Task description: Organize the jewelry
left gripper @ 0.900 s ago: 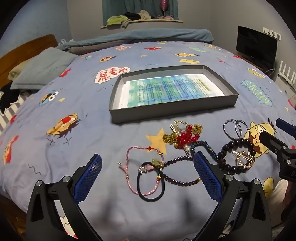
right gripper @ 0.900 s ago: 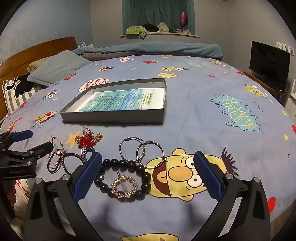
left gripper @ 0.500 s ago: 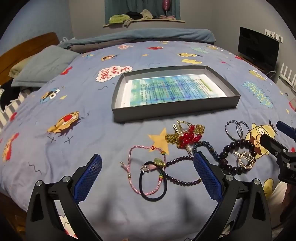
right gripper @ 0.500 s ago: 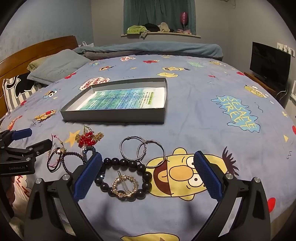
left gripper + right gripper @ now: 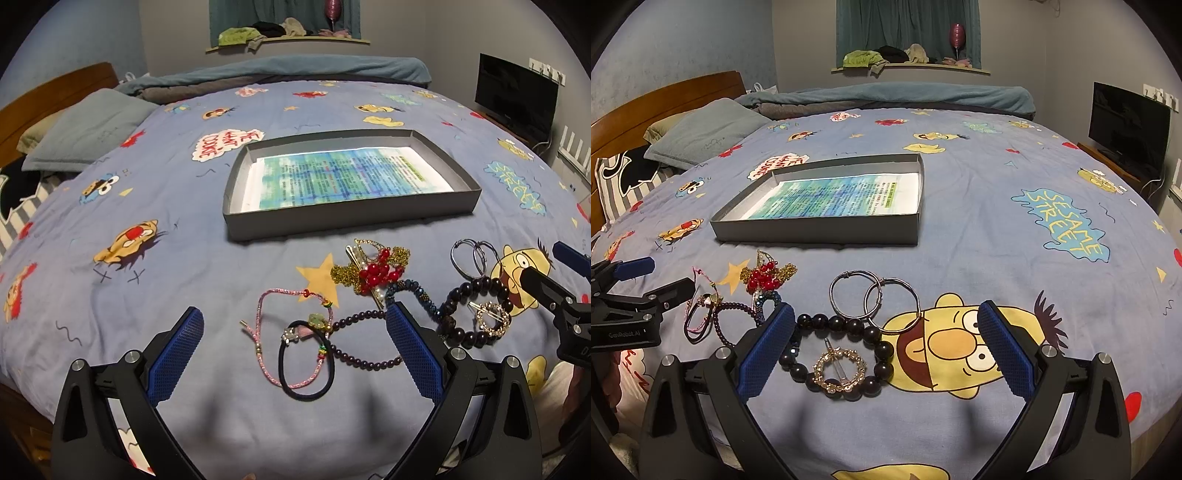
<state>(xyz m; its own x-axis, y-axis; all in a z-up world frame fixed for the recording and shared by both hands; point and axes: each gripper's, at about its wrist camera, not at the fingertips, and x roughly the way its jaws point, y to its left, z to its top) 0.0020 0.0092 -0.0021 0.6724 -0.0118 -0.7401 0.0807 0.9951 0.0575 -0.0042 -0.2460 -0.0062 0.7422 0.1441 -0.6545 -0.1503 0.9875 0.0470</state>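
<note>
A grey shallow box (image 5: 351, 221) lined with printed paper sits mid-bed; it also shows in the right wrist view (image 5: 820, 232). Jewelry lies in front of it: a pink cord bracelet (image 5: 262, 317), a black hair tie (image 5: 306, 395), a small dark bead strand (image 5: 354, 321), a red bead and gold chain piece (image 5: 376, 273), a large black bead bracelet (image 5: 842, 325), a gold round clip (image 5: 840, 371) and two silver hoops (image 5: 875, 299). My left gripper (image 5: 295, 358) is open above the hair tie. My right gripper (image 5: 886, 347) is open above the black bead bracelet.
The bed has a blue cartoon-print cover (image 5: 1015, 229). Pillows (image 5: 705, 136) and a wooden headboard (image 5: 665, 96) are at the left. A TV (image 5: 1126, 129) stands at the right. A folded blanket (image 5: 905, 96) lies at the far end.
Both grippers have shifted only slightly; the views have tilted up a little. No jewelry has moved.
</note>
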